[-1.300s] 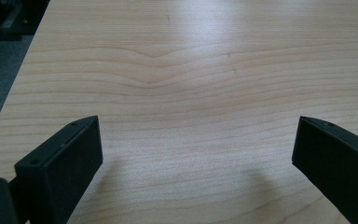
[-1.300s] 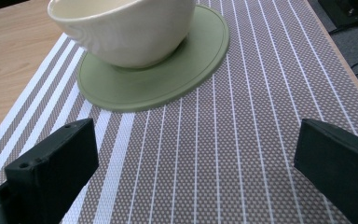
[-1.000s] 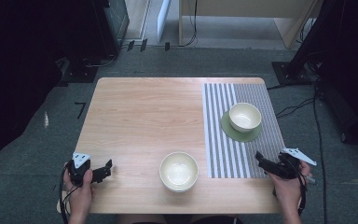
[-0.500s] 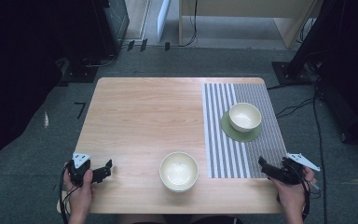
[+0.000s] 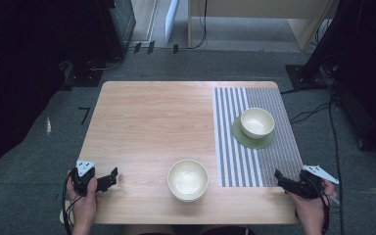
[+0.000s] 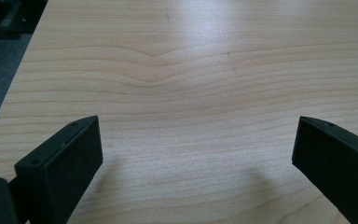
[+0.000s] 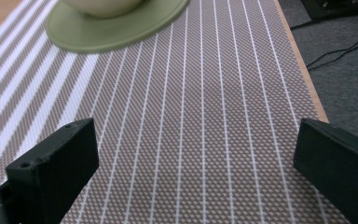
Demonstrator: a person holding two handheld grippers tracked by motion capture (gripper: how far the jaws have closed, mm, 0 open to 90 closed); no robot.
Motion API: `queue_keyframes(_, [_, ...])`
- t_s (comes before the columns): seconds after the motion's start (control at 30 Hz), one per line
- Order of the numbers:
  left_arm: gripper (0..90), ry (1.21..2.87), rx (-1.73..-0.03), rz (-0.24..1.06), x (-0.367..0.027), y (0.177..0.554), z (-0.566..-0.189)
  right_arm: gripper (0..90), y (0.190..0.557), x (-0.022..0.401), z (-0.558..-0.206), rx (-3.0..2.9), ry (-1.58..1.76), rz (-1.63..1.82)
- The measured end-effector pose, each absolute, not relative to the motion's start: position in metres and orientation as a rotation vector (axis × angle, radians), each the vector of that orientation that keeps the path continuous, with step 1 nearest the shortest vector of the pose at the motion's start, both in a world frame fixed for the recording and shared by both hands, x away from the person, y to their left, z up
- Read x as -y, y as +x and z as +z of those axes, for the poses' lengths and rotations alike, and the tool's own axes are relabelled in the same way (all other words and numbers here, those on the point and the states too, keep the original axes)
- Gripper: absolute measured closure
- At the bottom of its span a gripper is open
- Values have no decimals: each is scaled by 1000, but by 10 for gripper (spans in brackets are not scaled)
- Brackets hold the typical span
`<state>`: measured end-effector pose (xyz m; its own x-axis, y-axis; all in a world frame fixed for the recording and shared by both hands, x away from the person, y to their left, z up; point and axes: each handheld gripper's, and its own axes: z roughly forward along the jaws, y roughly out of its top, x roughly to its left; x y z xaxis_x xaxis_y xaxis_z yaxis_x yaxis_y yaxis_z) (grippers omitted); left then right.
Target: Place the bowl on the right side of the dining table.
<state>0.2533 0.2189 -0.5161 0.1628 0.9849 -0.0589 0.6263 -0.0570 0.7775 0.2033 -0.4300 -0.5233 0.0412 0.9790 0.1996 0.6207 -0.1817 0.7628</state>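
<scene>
Since the earlier frame, the right gripper (image 5: 285, 182) had drawn back toward the person, off the striped mat's near corner to the table's near right edge, while the left gripper (image 5: 108, 179) had stayed put.

Two round cream ceramic bowls stood on the rectangular light wooden table (image 5: 152, 122): one (image 5: 188, 179) on bare wood near the table's near edge, about midway along it, and one (image 5: 257, 122) on a single round flat green saucer (image 5: 242, 135). One grey-and-white striped woven placemat (image 5: 240, 161) covered the table's right part, with the saucer on it. Two grippers were held, one in each hand.

The left hand (image 5: 82, 203) gripped its tool at the table's near left corner, jaws pointing right along the near edge toward the bare-wood bowl, well apart from it. In the left gripper view the jaws stood wide apart over bare wood, holding nothing. The right hand (image 5: 311, 208) held its tool with jaws pointing left and slightly away. In the right gripper view the jaws were spread wide over the placemat (image 7: 205, 140), empty, with the saucer (image 7: 116, 28) farther ahead.

Both bowls sat upright, openings up; being round, they showed no long axis.
</scene>
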Motion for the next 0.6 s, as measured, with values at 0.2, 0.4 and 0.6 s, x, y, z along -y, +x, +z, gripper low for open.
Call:
queue_keyframes(0.2, [14,1762,-1539,672,-219,253,-516,1,198,430,-524,-1643,1842,930])
queue_keyframes(0.4, [15,1761,-1540,672,-219,253,-516,2,194,431,-524,-1649,1841,914])
queue_keyframes(0.6, [15,1763,-1541,671,-219,254,-516,3,192,431,-525,-1675,1842,870])
